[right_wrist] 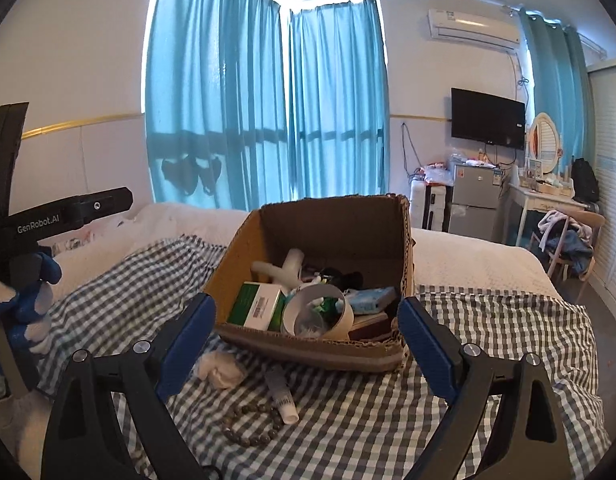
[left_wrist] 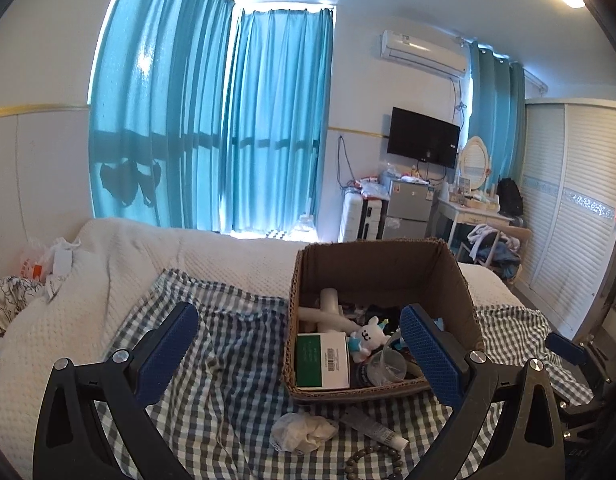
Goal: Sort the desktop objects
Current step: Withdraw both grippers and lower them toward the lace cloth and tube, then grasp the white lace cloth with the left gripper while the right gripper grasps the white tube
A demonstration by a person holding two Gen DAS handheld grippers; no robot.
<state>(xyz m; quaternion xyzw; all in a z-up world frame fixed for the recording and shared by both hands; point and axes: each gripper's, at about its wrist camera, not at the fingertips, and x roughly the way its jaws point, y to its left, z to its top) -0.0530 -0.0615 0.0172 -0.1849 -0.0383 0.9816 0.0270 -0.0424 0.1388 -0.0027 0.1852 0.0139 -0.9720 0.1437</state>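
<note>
Cardboard box (right_wrist: 328,240) near cloth edge; tube (right_wrist: 281,394), beads (right_wrist: 249,426) outside; both tongs (left_wrist: 299,344) (right_wrist: 305,332) agape, empty.

Cardboard box (right_wrist: 328,236): brown, open-topped, upright on the checked cloth, partly filled
Green-and-white carton (right_wrist: 259,306): lies flat in the box's near left corner, barcode label facing up
White pipe fitting (right_wrist: 285,270): lies behind the carton inside the box
Clear plastic cup (right_wrist: 318,312): on its side in the box, mouth toward the camera
Plush toy (left_wrist: 368,338): small, white, among the box's contents
Crumpled tissue (right_wrist: 219,368): white, on the cloth just before the box
Tube (right_wrist: 281,394): white, lying flat beside the tissue
Bead bracelet (right_wrist: 247,424): brownish beads, flat on the cloth, touching the tube's near end
</note>
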